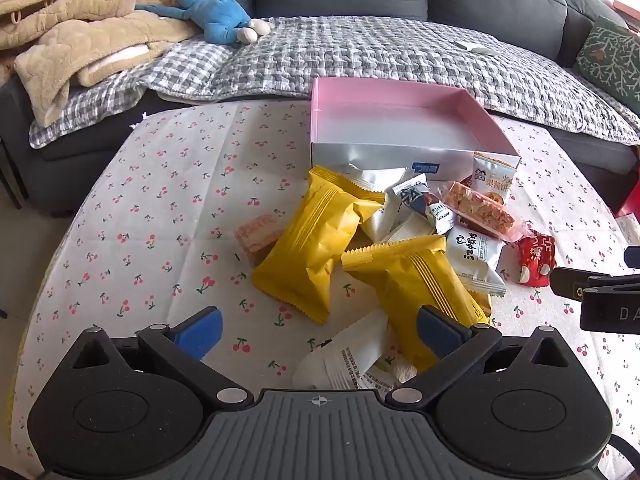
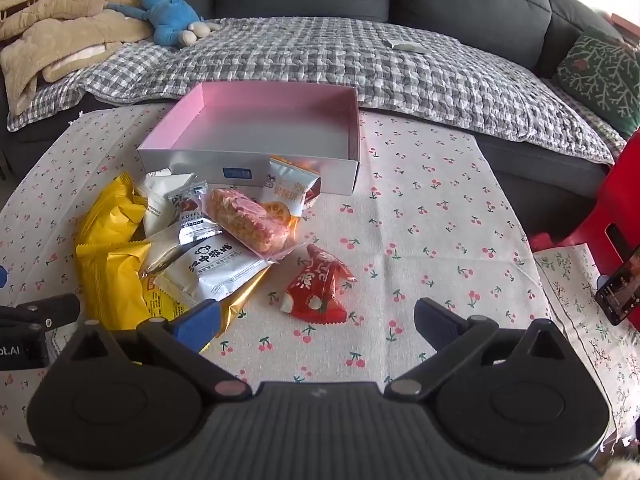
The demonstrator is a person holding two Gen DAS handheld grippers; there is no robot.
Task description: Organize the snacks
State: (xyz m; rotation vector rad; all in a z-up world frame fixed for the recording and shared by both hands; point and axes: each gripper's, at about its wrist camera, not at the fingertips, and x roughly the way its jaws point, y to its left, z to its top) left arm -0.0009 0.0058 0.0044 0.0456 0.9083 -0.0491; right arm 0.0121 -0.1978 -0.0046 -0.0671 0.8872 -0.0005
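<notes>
A pile of wrapped snacks lies on the cherry-print tablecloth in front of an empty box with a pink inside (image 1: 400, 120) (image 2: 260, 128). Two yellow packets (image 1: 308, 248) (image 1: 416, 280) lie nearest the left gripper. A white packet (image 1: 352, 360) lies between its fingers. A clear-wrapped pink cereal bar (image 2: 252, 220), white packets (image 2: 216, 268) and a red packet (image 2: 316, 288) show in the right wrist view. My left gripper (image 1: 320, 332) is open just above the near packets. My right gripper (image 2: 320, 320) is open, just behind the red packet.
A grey sofa with a checked blanket (image 1: 360, 52) runs behind the table. A beige quilt (image 1: 72, 32) and a blue plush toy (image 1: 216, 12) lie on it. A red stool (image 2: 616, 208) and a phone (image 2: 620, 284) stand at the right.
</notes>
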